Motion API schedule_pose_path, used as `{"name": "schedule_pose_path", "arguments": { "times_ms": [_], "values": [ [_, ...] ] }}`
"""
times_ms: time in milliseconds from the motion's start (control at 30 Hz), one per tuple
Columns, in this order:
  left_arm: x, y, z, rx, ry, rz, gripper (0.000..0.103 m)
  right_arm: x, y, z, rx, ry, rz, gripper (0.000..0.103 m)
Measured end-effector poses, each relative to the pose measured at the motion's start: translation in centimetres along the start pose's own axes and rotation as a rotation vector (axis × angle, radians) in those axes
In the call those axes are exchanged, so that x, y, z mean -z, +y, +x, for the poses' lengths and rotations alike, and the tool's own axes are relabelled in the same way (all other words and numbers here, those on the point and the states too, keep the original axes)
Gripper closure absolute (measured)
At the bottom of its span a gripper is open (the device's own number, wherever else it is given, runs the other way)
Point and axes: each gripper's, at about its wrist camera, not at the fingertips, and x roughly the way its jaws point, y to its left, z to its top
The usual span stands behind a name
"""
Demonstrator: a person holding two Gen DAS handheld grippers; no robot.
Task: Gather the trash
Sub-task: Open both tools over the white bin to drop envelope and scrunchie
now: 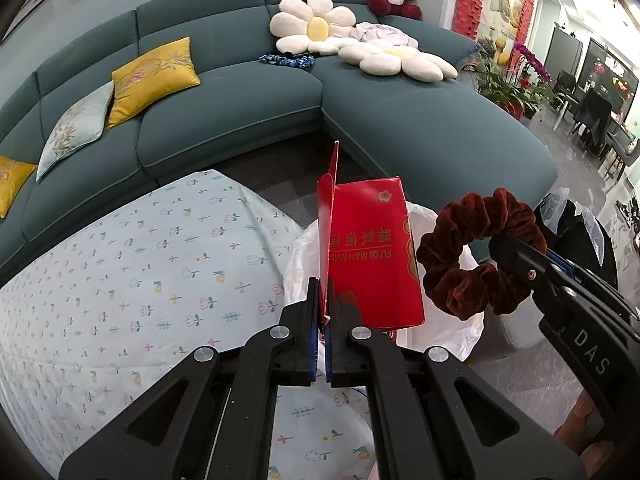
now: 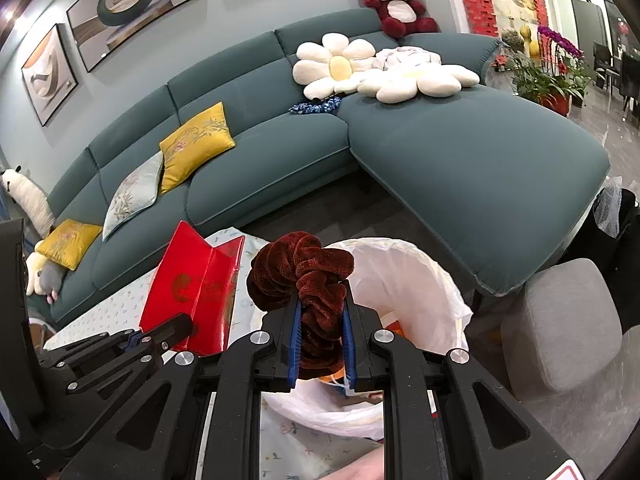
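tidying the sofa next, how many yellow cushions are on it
3. One yellow cushion leans on the sofa backrest mid-left, beside the pale floral cushion. A second lies flat at the far left end. A third peeks out under it; more may be hidden.

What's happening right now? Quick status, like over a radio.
Left gripper shut on red carton. Right gripper shut on brown scrunchie. Both above white-lined bin. Nothing in the way.
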Motion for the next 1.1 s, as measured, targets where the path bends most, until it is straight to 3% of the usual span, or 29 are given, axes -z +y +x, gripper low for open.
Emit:
{"name": "schedule_pose_path", "arguments": {
  "times_ms": [400,433,467,533,933,1100],
  "values": [
    [-0.7,-1.1,1.5,0.004,0.009,0.002,0.099,-0.6,-1.0,1.0,0.004,0.004,0.007,0.087],
    [-0.7,-1.1,1.5,-0.002,0.012,-0.002,0.093,-0.6,-0.9,1.1,0.004,0.005,0.003,0.086],
    [-0.7,-1.1,1.6,-0.007,0.014,-0.005,0.079,-0.6,-0.9,1.2,0.006,0.004,0.0,0.083],
    [-0.7,-1.0,1.5,-0.031,0.004,-0.01,0.061,-0.5,-0.7,1.2,0.026,-0.004,-0.004,0.081],
    [-0.6,-0.1,0.0,-0.046,-0.018,-0.029,0.055,-1.0,0.6,0.4,0.019,-0.015,-0.031,0.071],
    [-0.5,0.7,-1.0,-0.052,-0.033,-0.048,0.049,-1.2,1.3,-0.4,0.019,-0.022,-0.051,0.06]
  ]
}}
